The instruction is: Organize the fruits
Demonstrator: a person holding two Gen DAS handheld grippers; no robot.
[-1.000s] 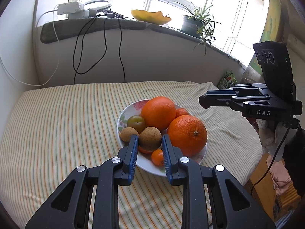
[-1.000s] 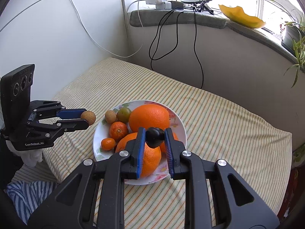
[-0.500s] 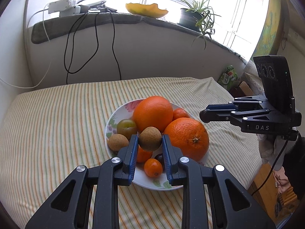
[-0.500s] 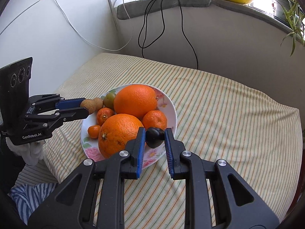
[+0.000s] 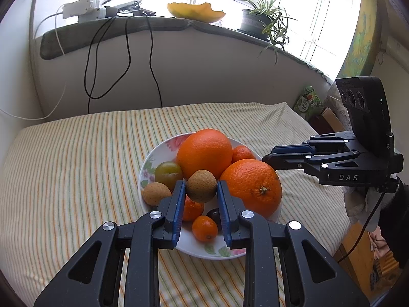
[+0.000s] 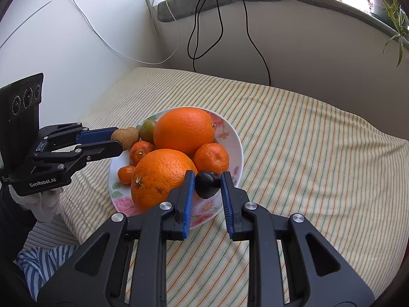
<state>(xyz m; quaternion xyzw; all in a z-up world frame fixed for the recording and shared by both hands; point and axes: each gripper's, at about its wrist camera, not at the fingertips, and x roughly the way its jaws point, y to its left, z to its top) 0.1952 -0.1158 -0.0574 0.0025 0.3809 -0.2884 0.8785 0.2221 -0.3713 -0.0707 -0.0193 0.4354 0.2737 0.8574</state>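
Both tongs are loaded: my left gripper (image 5: 201,192) is clamped on a rough brown round fruit (image 5: 201,186), and my right gripper (image 6: 205,183) pinches a small dark fruit (image 6: 206,184), likely a plum or chestnut, between its blue pads. Each piece hangs just above the near edge of the flowered plate (image 6: 236,138), which sits on the striped cloth (image 6: 306,140) and carries everything else: two big oranges, the farther one (image 5: 204,152) and the nearer one (image 5: 251,186), a mandarin (image 6: 211,158) beside them, a green plum-like fruit (image 5: 168,172), a second brown fruit (image 5: 156,193), and a tiny orange one (image 5: 204,228) at the rim. From my left camera another dark fruit (image 5: 213,214) shows low in the plate, partly hidden by my finger. I judge I am mid-transfer, carrying these two either onto the heap or off it; which, I cannot tell. The plate is crowded, so the next move calls for a steady hold and a clear target for each piece, then a gentle release low down, since round fruit set against those oranges could roll onto the cloth. My two grippers are near each other, so I should keep them from crossing.
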